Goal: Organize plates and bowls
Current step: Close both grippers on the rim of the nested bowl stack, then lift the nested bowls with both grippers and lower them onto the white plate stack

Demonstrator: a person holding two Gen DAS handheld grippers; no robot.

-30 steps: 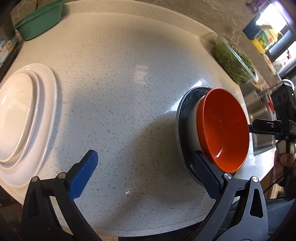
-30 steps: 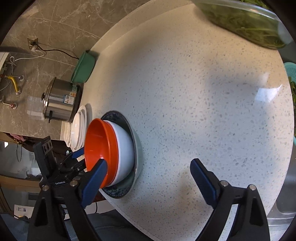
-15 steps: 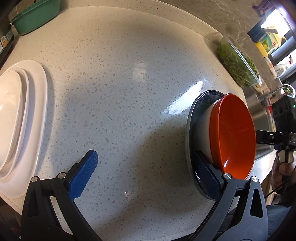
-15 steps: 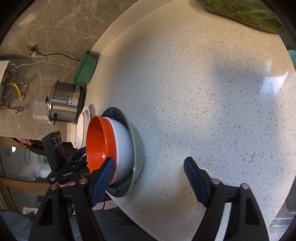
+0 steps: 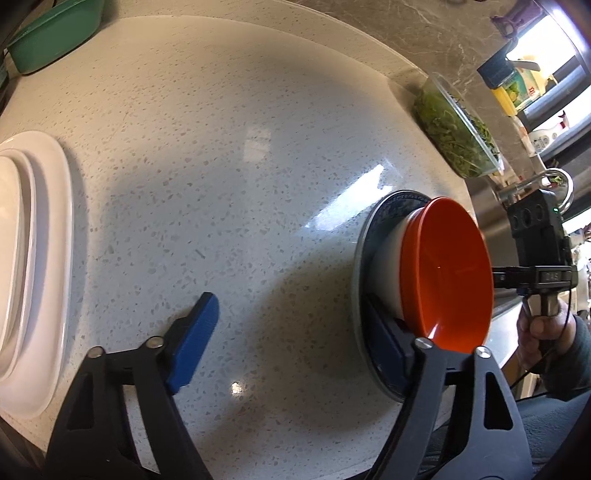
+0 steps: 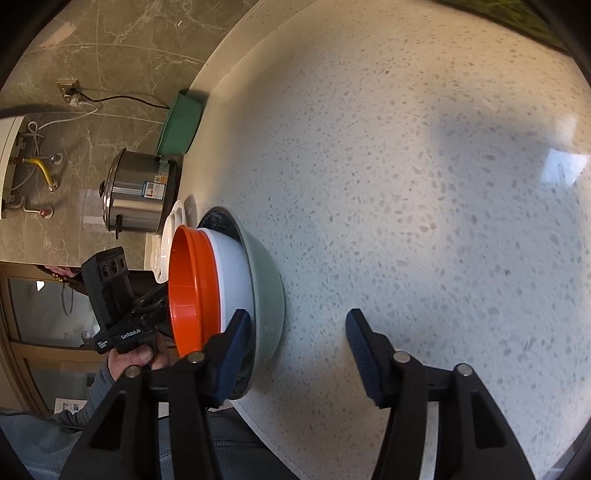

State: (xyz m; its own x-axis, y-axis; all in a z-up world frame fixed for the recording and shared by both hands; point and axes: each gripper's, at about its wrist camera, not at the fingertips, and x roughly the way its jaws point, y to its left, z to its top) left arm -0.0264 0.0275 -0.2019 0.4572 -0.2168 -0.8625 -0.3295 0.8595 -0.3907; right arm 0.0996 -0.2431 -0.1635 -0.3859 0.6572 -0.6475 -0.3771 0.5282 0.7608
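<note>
Narrowed since before, both tools now straddle the stack; left tool (image 5: pixel 291 338) and right tool (image 6: pixel 299 345) stand half-wide around the orange bowl (image 5: pixel 448 273) atop the blue plate (image 5: pixel 364 258), gripping nothing.

An orange bowl (image 5: pixel 447 273) nests in a white bowl (image 6: pixel 234 273) on a blue-patterned plate (image 5: pixel 384 218); speckled white counter (image 5: pixel 229 155).

The white plates (image 5: pixel 26 258) run off the left edge of the left wrist view; the green basin (image 5: pixel 51 35) is clipped at its upper left corner; the white bowl (image 6: pixel 234 280) shows only as a band behind the orange bowl (image 6: pixel 188 288); the pot's label (image 6: pixel 155 188) is too small to read.
</note>
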